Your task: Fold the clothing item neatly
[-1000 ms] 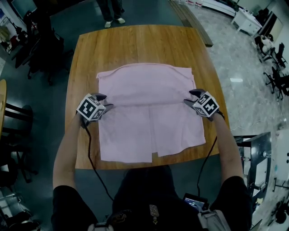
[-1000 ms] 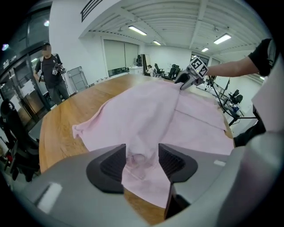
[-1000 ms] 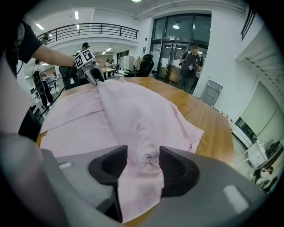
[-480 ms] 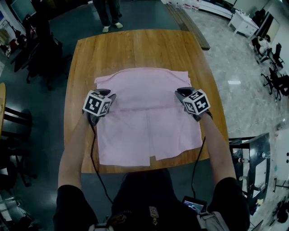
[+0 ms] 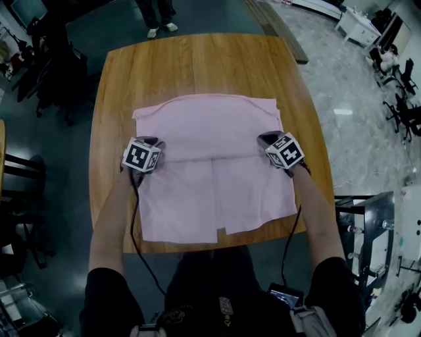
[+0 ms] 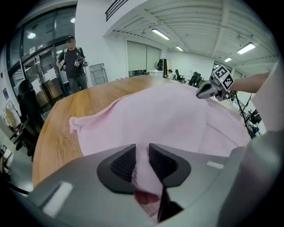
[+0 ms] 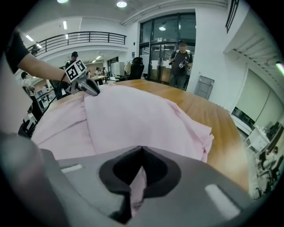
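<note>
A pink garment (image 5: pixel 214 164) lies flat on the wooden table (image 5: pixel 197 62), its upper part folded down to a crease across the middle. My left gripper (image 5: pixel 156 143) sits at the garment's left edge by that crease. Its jaws have just been closing, and in the left gripper view (image 6: pixel 142 155) pink cloth fills the gap between the pads. My right gripper (image 5: pixel 265 139) is at the right edge of the crease. Its jaws have just closed, and in the right gripper view (image 7: pixel 141 153) they pinch a fold of the cloth.
A person (image 5: pixel 158 13) stands beyond the table's far end. Dark chairs (image 5: pixel 59 72) stand to the left of the table. The near table edge (image 5: pixel 217 245) runs just past the garment's hem. Bare wood lies beyond the garment.
Both grippers have come in a little from the sides and down onto the garment's edges. Their jaws, wide open a second ago, have closed with pink cloth between them.
</note>
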The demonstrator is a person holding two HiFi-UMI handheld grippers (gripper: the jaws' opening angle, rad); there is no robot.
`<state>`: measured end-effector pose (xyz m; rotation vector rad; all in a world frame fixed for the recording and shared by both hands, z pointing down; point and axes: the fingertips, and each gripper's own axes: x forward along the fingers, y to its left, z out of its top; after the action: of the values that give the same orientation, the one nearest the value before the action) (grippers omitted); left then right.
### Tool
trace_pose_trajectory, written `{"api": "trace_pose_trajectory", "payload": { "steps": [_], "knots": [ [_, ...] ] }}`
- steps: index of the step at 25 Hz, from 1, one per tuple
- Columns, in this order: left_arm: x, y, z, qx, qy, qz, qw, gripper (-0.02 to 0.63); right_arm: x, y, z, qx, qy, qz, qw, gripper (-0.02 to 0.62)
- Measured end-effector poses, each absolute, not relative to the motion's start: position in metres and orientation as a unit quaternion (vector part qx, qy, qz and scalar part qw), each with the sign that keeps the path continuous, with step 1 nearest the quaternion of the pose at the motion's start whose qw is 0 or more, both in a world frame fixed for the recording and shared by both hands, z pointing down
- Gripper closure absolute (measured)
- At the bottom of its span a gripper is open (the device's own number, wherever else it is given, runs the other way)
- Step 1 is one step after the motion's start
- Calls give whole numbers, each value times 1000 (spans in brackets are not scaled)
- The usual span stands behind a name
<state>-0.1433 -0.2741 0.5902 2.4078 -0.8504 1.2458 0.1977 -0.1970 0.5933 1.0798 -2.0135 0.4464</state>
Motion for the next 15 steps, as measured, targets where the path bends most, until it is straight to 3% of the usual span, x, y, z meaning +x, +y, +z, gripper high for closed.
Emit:
{"api": "trace_pose_trajectory", "payload": {
  "steps": [15],
  "knots": [
    [-172,-255,546,849,-318,401,129,485,202,-169,562,460,-787,184,367,589]
  ]
}}
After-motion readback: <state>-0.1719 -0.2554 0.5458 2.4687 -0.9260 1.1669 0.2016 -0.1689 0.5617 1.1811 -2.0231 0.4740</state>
